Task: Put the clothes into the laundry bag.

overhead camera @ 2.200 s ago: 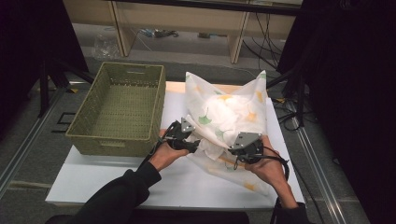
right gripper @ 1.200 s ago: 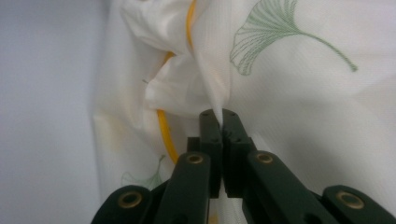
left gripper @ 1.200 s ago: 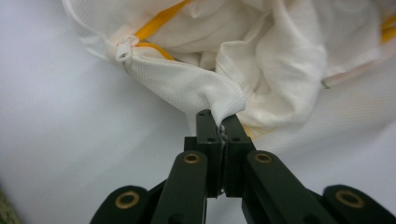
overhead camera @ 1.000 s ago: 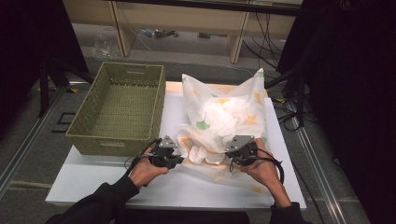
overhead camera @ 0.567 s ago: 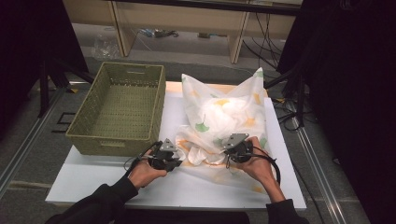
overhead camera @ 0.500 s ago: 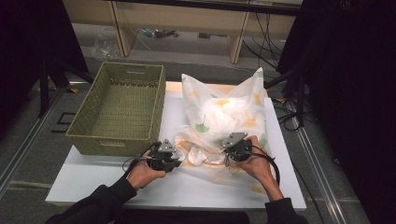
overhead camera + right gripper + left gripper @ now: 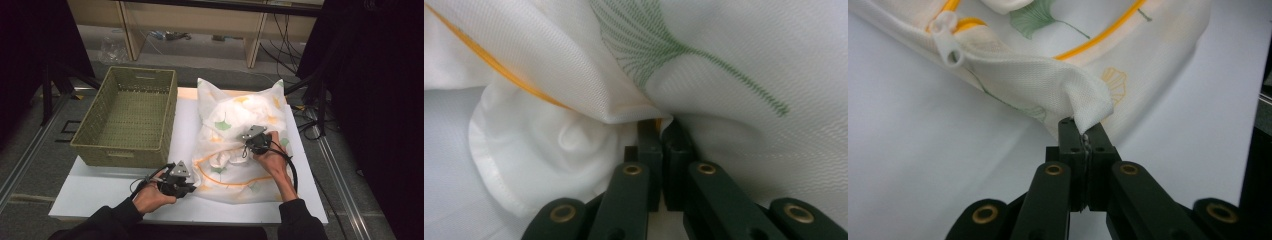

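Two claws clamp the white mesh laundry bag [image 7: 240,140], lying mid-right of frame on the worktop [image 7: 100,192]: left claw [image 7: 1083,131] pinches its corner by the zipper pull [image 7: 950,47], right claw [image 7: 659,125] grips the opening's edge. Step: spreading the mouth. Next: probably pull apart, keeping tension.

An empty olive-green woven basket [image 7: 127,117] stands on the white surface [image 7: 95,187] at its left, wooden shelving [image 7: 200,20] beyond.
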### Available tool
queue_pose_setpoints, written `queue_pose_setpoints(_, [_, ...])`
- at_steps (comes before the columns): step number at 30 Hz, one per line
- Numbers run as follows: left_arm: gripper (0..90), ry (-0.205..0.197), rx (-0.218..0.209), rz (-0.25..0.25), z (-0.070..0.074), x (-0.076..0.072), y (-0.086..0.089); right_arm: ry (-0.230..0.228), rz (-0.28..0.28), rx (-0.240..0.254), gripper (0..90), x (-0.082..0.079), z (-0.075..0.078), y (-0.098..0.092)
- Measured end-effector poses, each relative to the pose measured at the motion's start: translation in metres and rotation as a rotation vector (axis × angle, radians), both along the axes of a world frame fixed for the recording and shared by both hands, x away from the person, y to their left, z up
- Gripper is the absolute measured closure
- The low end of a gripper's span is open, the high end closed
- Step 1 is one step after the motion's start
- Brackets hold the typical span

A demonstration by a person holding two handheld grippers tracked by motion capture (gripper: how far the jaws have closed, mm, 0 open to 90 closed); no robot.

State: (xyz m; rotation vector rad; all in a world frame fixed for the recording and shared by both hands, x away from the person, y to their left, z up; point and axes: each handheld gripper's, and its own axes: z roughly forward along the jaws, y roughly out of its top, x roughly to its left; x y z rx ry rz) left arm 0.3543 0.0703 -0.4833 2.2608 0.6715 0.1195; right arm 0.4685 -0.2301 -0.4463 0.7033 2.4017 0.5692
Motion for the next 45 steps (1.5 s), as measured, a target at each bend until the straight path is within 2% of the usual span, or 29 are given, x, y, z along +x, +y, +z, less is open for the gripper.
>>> queue_pose_setpoints(1, [88.4, 0.003, 0.005, -0.008, 0.001, 0.0, 0.001, -0.002, 0.008, 0.0, 90.0, -0.002, 0.001, 0.0])
queue_pose_setpoints(2, [88.3, 0.006, -0.014, 0.004, 0.0, 0.001, 0.0, 0.001, 0.017, 0.0, 90.0, -0.005, 0.003, 0.0])
queue_pose_setpoints(4, [86.2, 0.017, -0.025, 0.02, 0.001, 0.001, 0.002, 0.004, 0.039, -0.008, 90.0, -0.013, 0.006, 0.001])
queue_pose_setpoints(5, [79.5, 0.016, -0.005, 0.026, 0.002, 0.002, 0.004, 0.012, 0.049, -0.002, 90.0, -0.018, 0.008, 0.001])
queue_pose_setpoints(6, [69.2, -0.005, 0.004, 0.064, 0.005, 0.002, 0.006, 0.011, 0.059, 0.004, 90.0, -0.023, 0.011, 0.0])
queue_pose_setpoints(7, [64.0, -0.011, -0.018, 0.088, 0.01, 0.003, 0.009, 0.002, 0.081, 0.004, 90.0, -0.026, 0.014, -0.001])
queue_pose_setpoints(8, [59.4, -0.023, -0.035, 0.099, 0.013, 0.004, 0.011, 0.01, 0.074, 0.025, 90.0, -0.033, 0.018, -0.002])
queue_pose_setpoints(10, [47.1, -0.115, -0.069, 0.172, 0.025, 0.005, 0.015, 0.001, 0.075, 0.034, 90.0, -0.04, 0.025, -0.004])
queue_pose_setpoints(12, [45.0, -0.097, -0.115, 0.186, 0.033, 0.008, 0.014, -0.02, 0.074, 0.04, 90.0, -0.047, 0.033, -0.007])
queue_pose_setpoints(13, [44.9, -0.093, -0.124, 0.165, 0.036, 0.009, 0.009, -0.024, 0.075, 0.046, 90.0, -0.049, 0.036, -0.007])
queue_pose_setpoints(15, [45.6, -0.107, -0.105, 0.137, 0.036, 0.009, -0.003, -0.034, 0.079, 0.055, 90.0, -0.054, 0.042, -0.008])
queue_pose_setpoints(18, [44.8, -0.084, -0.106, 0.099, 0.03, 0.01, -0.027, -0.05, 0.107, 0.057, 90.0, -0.06, 0.048, -0.008])
queue_pose_setpoints(19, [43.8, -0.085, -0.082, 0.078, 0.029, 0.013, -0.034, -0.053, 0.109, 0.06, 90.0, -0.062, 0.05, -0.007])
queue_pose_setpoints(20, [41.9, -0.09, -0.075, 0.082, 0.025, 0.018, -0.044, -0.055, 0.117, 0.058, 90.0, -0.063, 0.051, -0.007])
queue_pose_setpoints(22, [37.8, -0.06, -0.06, 0.114, 0.018, 0.029, -0.059, -0.047, 0.106, 0.067, 90.0, -0.067, 0.052, -0.006])
queue_pose_setpoints(23, [37.6, -0.056, -0.053, 0.117, 0.016, 0.034, -0.063, -0.047, 0.107, 0.068, 90.0, -0.068, 0.052, -0.005])
queue_pose_setpoints(25, [37.2, -0.028, -0.043, 0.165, 0.007, 0.049, -0.075, -0.046, 0.111, 0.07, 90.0, -0.07, 0.053, -0.004])
queue_pose_setpoints(28, [40.1, -0.062, 0.004, 0.197, -0.004, 0.065, -0.09, -0.049, 0.138, 0.061, 90.0, -0.074, 0.053, -0.004])
queue_pose_setpoints(30, [48.5, -0.064, -0.003, 0.177, -0.008, 0.071, -0.098, -0.041, 0.123, 0.065, 90.0, -0.076, 0.052, -0.002])
queue_pose_setpoints(31, [54.1, -0.081, -0.009, 0.172, -0.009, 0.075, -0.103, -0.045, 0.147, 0.053, 90.0, -0.076, 0.051, -0.003])
queue_pose_setpoints(33, [68.3, -0.095, -0.006, 0.152, -0.009, 0.081, -0.109, -0.039, 0.148, 0.052, 90.0, -0.075, 0.049, -0.003])
queue_pose_setpoints(34, [73.9, -0.11, -0.021, 0.174, -0.009, 0.086, -0.115, -0.029, 0.13, 0.059, 90.0, -0.076, 0.048, -0.002])
queue_pose_setpoints(35, [80.6, -0.124, -0.014, 0.168, -0.009, 0.089, -0.118, -0.028, 0.133, 0.055, 90.0, -0.076, 0.047, -0.002])
queue_pose_setpoints(37, [85.5, -0.141, -0.003, 0.193, -0.009, 0.101, -0.123, -0.027, 0.15, 0.046, 90.0, -0.075, 0.045, -0.002])
queue_pose_setpoints(40, [87.0, -0.171, 0.005, 0.248, -0.006, 0.118, -0.122, -0.018, 0.144, 0.047, 90.0, -0.074, 0.043, -0.001])
queue_pose_setpoints(42, [86.8, -0.176, -0.052, 0.321, -0.007, 0.126, -0.125, -0.017, 0.162, 0.039, 90.0, -0.074, 0.041, 0.0])
queue_pose_setpoints(43, [85.0, -0.138, -0.086, 0.341, -0.008, 0.127, -0.124, -0.013, 0.158, 0.039, 90.0, -0.073, 0.04, 0.001])
queue_pose_setpoints(44, [79.1, -0.11, -0.075, 0.332, -0.009, 0.125, -0.123, -0.014, 0.162, 0.032, 90.0, -0.072, 0.039, 0.001])
queue_pose_setpoints(45, [70.9, -0.099, -0.036, 0.292, -0.009, 0.121, -0.123, -0.009, 0.142, 0.035, 90.0, -0.073, 0.038, 0.002])
